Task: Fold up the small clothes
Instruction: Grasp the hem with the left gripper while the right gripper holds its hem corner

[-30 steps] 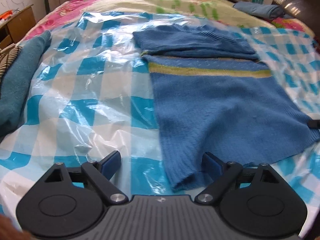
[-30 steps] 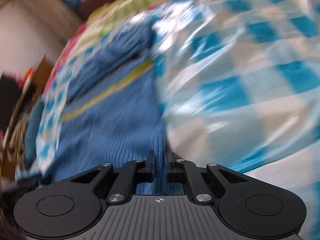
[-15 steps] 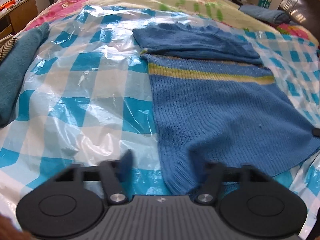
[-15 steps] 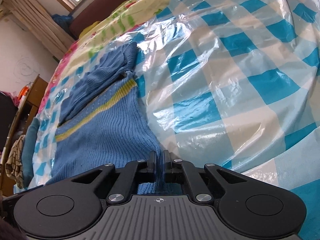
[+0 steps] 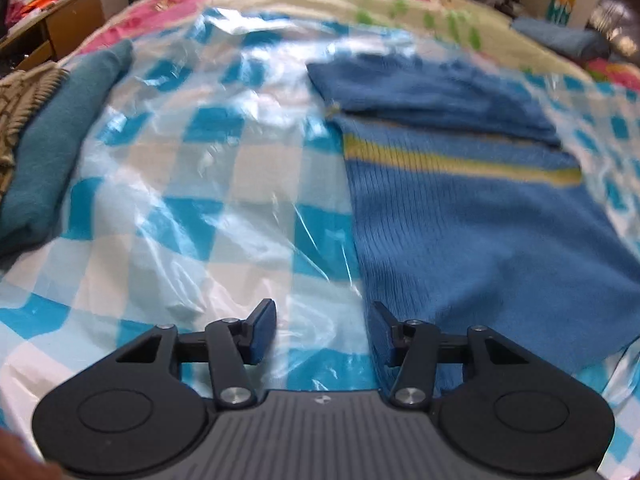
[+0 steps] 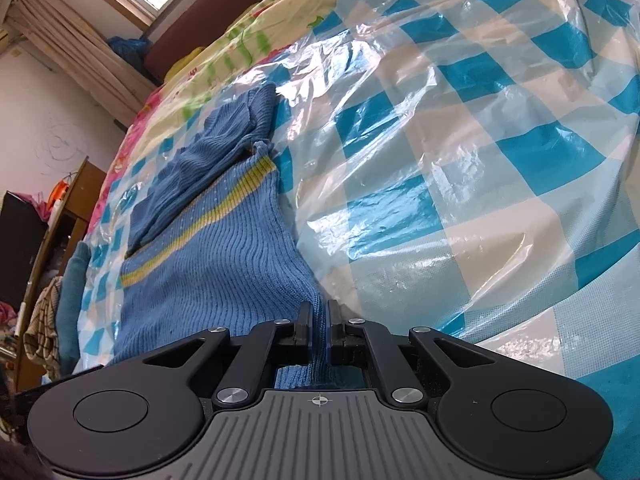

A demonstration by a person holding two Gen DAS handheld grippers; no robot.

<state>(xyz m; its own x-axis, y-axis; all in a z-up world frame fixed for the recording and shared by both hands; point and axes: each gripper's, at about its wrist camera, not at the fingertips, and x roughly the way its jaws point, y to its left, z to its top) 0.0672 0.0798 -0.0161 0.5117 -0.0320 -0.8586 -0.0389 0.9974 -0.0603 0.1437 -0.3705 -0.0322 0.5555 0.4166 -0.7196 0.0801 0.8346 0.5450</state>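
Right claw (image 6: 318,322) is clamped on a ridge of the blue sweater (image 6: 224,256) at its near hem corner, the rest of the knit stretching away ahead and to its left over the plastic sheet (image 6: 460,168) covering the bed. Left claw (image 5: 322,330) stands half open with nothing between its pads; the sweater's other hem corner lies just at its right finger (image 5: 380,320) (touching or not, I cannot tell). Judging by this, the fold is being set up: next, the left must close on that corner.
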